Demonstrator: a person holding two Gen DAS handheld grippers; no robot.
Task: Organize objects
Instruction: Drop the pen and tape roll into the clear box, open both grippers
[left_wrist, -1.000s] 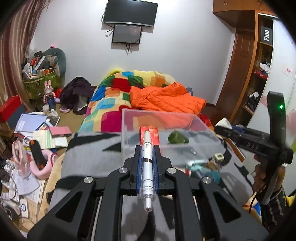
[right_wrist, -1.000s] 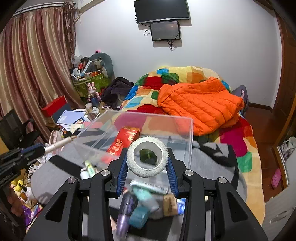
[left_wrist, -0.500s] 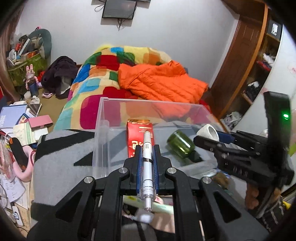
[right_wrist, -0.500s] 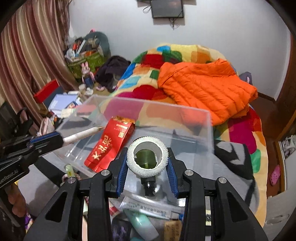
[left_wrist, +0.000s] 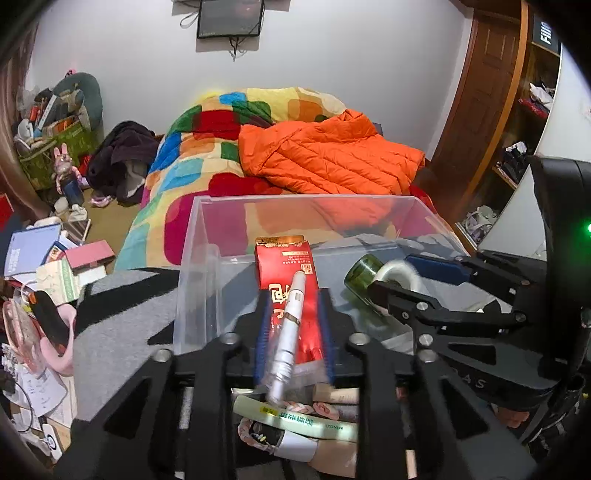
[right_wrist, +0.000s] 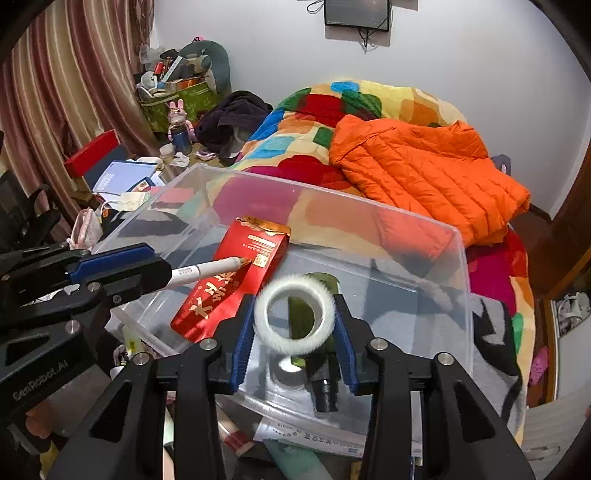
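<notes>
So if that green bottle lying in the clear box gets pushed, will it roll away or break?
The green bottle lies on its side on the flat floor of the clear box, so a push would probably set it rolling. The box walls should stop it. It looks like glass, so it is likely heavy for its size and might crack from a hard knock.

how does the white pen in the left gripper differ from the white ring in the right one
The pen is a long slim stick; the ring is a fuzzy round hoop with an open centre. The pen lies tilted and loose between the left gripper's widely spread fingers, whose jaws have just been opening; the ring nearly fills the gap of the right gripper, also just opening. Both are white and hang over the clear bin.
</notes>
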